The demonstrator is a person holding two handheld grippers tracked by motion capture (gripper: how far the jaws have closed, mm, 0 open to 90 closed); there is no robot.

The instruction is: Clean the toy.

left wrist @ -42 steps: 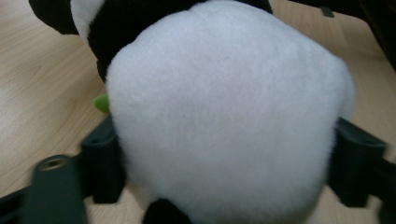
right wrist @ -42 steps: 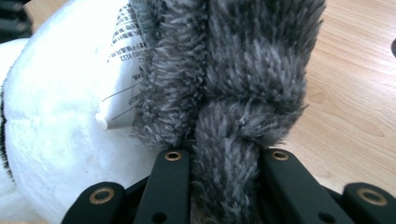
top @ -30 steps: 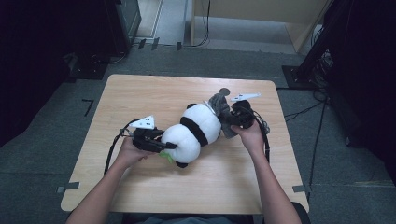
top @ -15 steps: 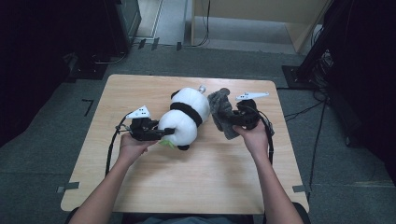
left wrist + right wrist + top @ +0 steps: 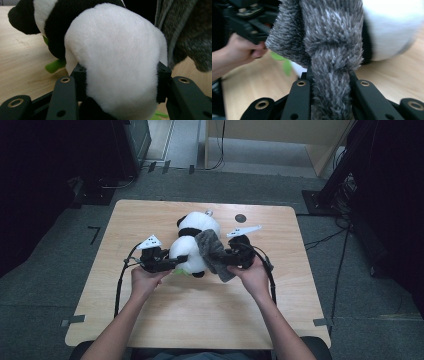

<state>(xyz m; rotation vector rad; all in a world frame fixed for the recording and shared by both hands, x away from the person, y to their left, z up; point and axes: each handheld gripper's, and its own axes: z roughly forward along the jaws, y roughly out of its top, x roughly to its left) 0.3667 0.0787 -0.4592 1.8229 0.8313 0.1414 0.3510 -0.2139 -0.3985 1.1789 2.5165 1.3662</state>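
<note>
Two grippers share the work: the left gripper point(image 5: 172, 265) pinches the white rump of the plush panda point(image 5: 192, 245), and the right gripper point(image 5: 226, 258), just beside the panda, is clamped on a grey fuzzy cloth point(image 5: 212, 254) draped against its flank. The panda lies mid-table point(image 5: 150, 315). This looks like wiping or wrapping; next, the cloth needs drawing across the panda while the left steadies it.

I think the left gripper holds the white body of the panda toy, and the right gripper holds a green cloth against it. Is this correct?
Not quite: the cloth in the right gripper is grey and shaggy, not green, as the right gripper view shows. The only green is a small piece under the panda toy. The rest is correct: the left gripper is clamped on the toy's white body.
</note>
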